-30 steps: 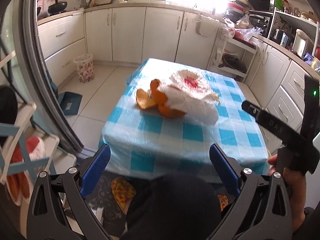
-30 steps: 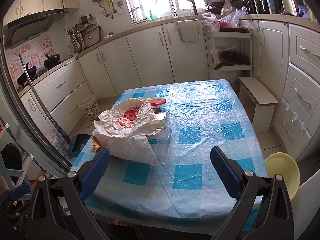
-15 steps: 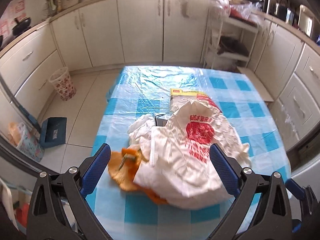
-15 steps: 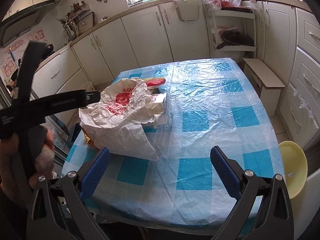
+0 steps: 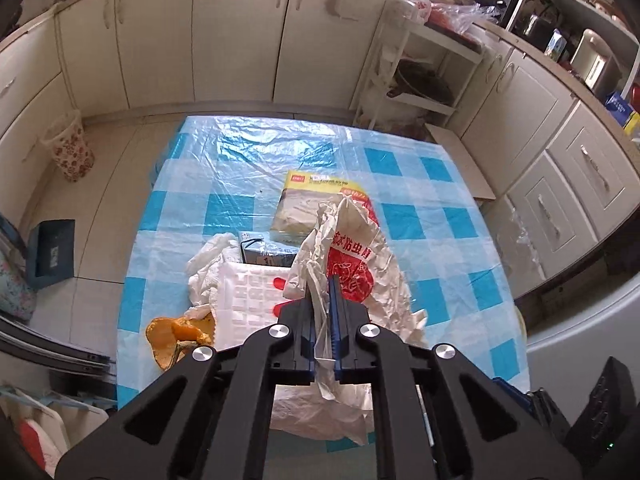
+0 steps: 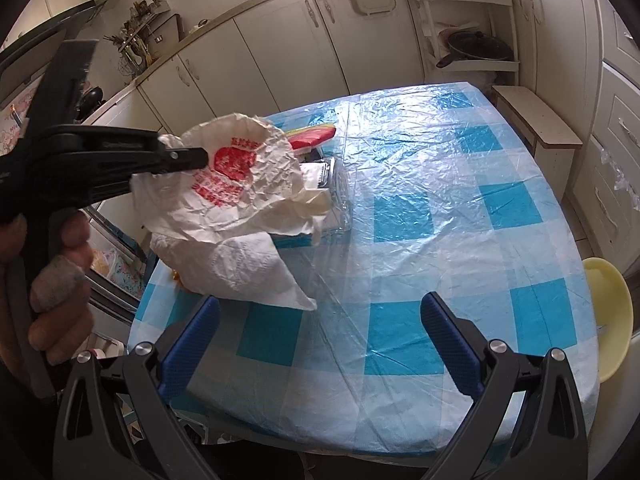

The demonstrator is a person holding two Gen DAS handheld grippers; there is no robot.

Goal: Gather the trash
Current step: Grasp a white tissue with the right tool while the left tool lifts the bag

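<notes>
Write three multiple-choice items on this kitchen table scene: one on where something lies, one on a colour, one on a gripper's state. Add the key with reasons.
1. Where does the orange peel lie?
A. on the table's near left edge, beside the white plastic bag
B. on the far right corner of the table
C. on the floor by the bin

2. What colour is the print on the white plastic bag?
A. green
B. red
C. black

3. What is the left gripper doing?
A. hanging open above the table
B. shut on the yellow-topped packet
C. shut on the white plastic bag

Key: 1 A, the peel sits at the checked tablecloth's left edge next to the bag. 2 B, the logo and characters are red. 3 C, bag film is pinched between the closed blue pads, while the right gripper stands open.
</notes>
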